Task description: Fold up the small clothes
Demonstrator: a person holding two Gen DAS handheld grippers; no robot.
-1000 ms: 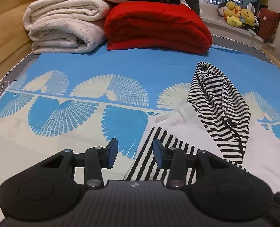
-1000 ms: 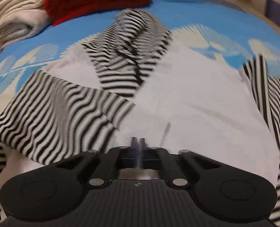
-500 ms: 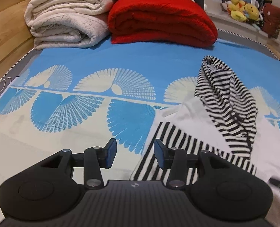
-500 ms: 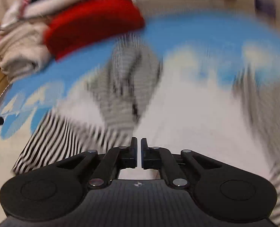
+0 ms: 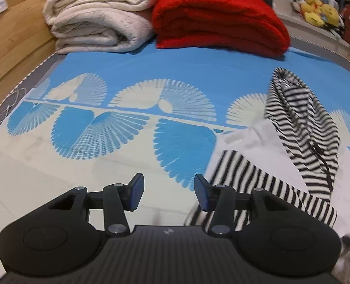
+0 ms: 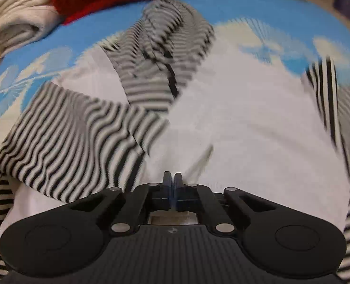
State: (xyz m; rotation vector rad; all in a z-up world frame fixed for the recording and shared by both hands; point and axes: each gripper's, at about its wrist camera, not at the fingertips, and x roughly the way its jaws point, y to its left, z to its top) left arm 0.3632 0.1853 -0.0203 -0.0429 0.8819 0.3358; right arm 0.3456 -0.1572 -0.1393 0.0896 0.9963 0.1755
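A small white hoodie [image 6: 234,118] with a black-and-white striped hood [image 6: 165,47] and striped sleeves lies on the bed. Its left sleeve [image 6: 75,137] is folded across the body; the right sleeve [image 6: 336,99] lies out to the right. My right gripper [image 6: 172,177] is shut, with nothing seen between the pads, low over the white body. My left gripper [image 5: 168,189] is open and empty, above the sheet just left of the folded sleeve [image 5: 253,184]. The hood [image 5: 300,127] shows at the right of the left wrist view.
The bed has a blue and cream fan-pattern sheet [image 5: 132,118]. Folded cream blankets [image 5: 99,19] and a red blanket [image 5: 217,16] are stacked at the far end. A wooden bed frame [image 5: 11,45] runs along the left. Plush toys [image 5: 319,11] sit on the far right ledge.
My left gripper has drifted left, away from the striped sleeve, still open. My right gripper swung up and came back low over the hoodie body, shut throughout.
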